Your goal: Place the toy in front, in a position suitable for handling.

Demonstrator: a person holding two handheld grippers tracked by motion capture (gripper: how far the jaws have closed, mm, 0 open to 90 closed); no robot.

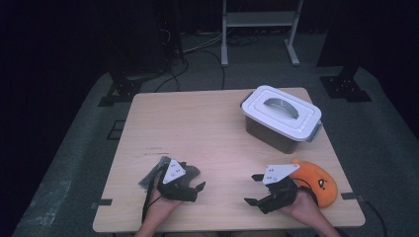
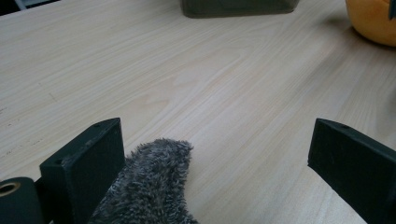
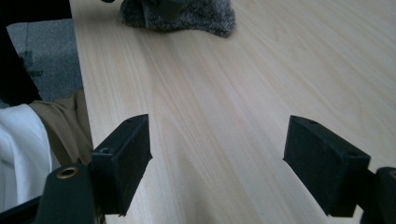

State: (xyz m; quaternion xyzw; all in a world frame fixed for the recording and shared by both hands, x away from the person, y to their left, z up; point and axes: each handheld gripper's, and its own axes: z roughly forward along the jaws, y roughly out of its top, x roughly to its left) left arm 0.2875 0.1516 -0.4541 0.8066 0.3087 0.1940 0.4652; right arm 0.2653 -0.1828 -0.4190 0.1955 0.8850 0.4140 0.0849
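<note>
1. left hand-held gripper (image 1: 196,183): jaws apart, over the grey fuzzy cloth (image 2: 152,186) at the tabletop (image 1: 197,128) near-left.
2. right hand-held gripper (image 1: 253,188): jaws apart, nothing between.
3. high view adds: lidded grey box (image 1: 281,118), orange plush (image 1: 318,181).

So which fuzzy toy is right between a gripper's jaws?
The grey furry toy, lying between the open jaws of the left gripper. The orange plush sits beside the right gripper, not between its jaws.
</note>
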